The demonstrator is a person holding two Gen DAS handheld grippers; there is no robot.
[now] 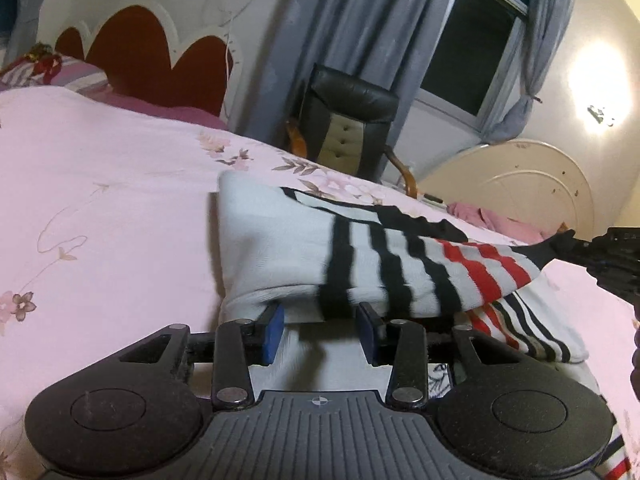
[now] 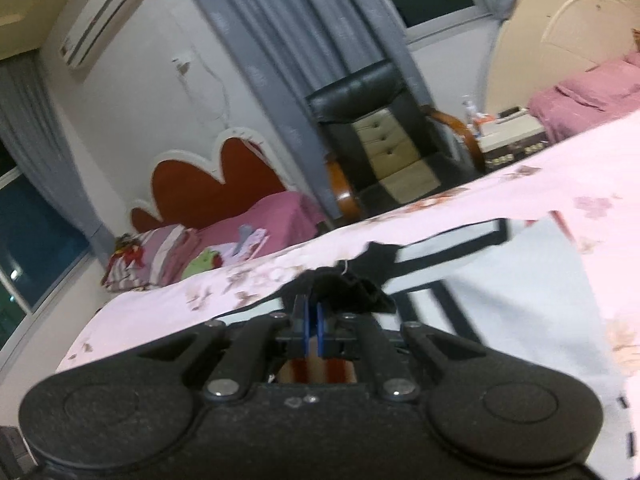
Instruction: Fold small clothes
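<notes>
A white sock (image 1: 280, 248) with black and red stripes hangs stretched above the pink floral bedsheet (image 1: 100, 200). My left gripper (image 1: 320, 330) holds its white end, with fabric bunched between the blue pads (image 1: 274, 332). The sock's black tip (image 1: 556, 246) runs to my right gripper (image 1: 600, 258) at the right edge. In the right wrist view, that gripper (image 2: 314, 314) is shut on the black tip (image 2: 360, 290), and the striped sock (image 2: 448, 256) trails away blurred. A second striped sock (image 1: 532, 338) lies flat on the sheet below.
A black armchair (image 1: 348, 120) stands past the bed's far edge, before grey curtains (image 1: 360, 12) and a window. A red scalloped headboard (image 1: 160, 56) and striped pillows (image 2: 152, 256) lie to the left. A second bed with pink bedding (image 2: 580, 96) is at the right.
</notes>
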